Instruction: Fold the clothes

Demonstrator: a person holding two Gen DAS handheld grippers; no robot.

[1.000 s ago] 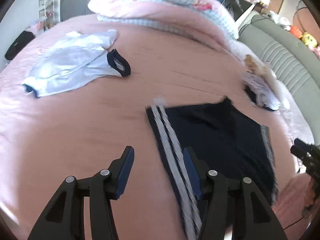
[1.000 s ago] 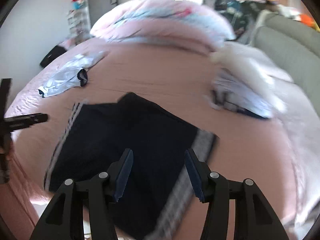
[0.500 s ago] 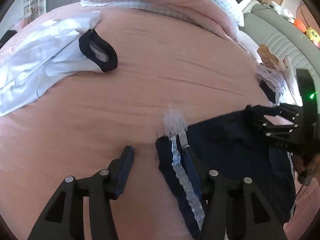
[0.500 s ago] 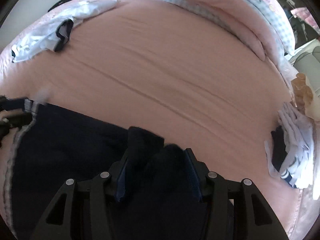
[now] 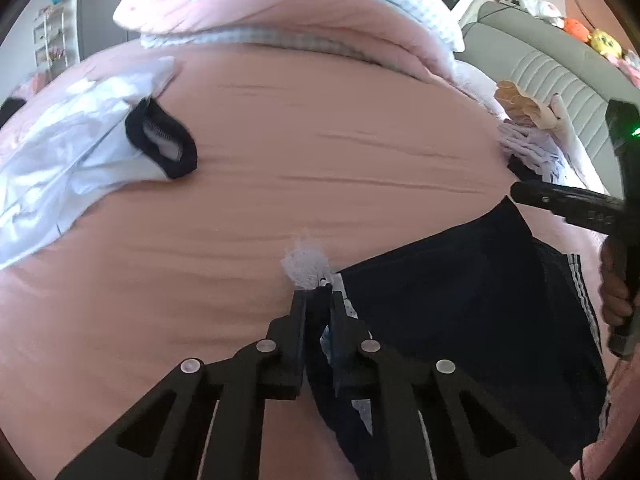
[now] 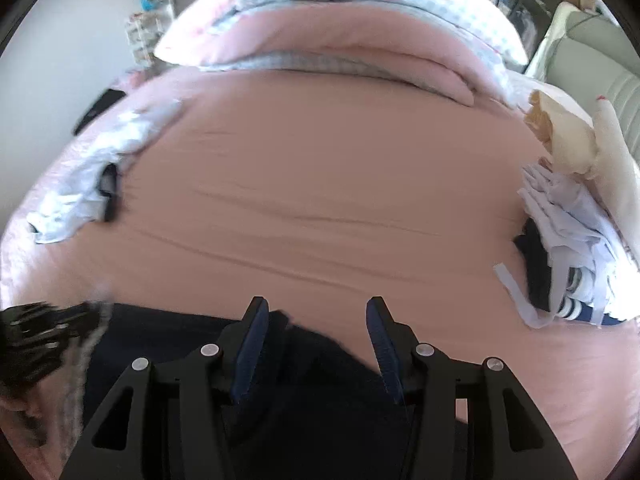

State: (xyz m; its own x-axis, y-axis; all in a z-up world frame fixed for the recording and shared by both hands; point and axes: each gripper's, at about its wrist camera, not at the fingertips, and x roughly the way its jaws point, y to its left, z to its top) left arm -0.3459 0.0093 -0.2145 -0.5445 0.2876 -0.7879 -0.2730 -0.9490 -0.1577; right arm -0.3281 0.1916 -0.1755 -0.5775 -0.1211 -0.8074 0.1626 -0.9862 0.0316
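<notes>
Dark navy shorts with white side stripes lie on the pink bed, low and right in the left wrist view. My left gripper is shut on the shorts' striped corner, beside a white frayed tuft. My right gripper is open, its jaws wide apart just above the far edge of the shorts; it also shows in the left wrist view at the right.
A pale blue shirt with a dark collar lies at the left of the pink bed sheet. A pile of white and navy clothes sits at the right. A pink and checked duvet is heaped at the back.
My left gripper has closed on the striped corner of the shorts. My right gripper has drawn back to the shorts' far edge and stays open.
</notes>
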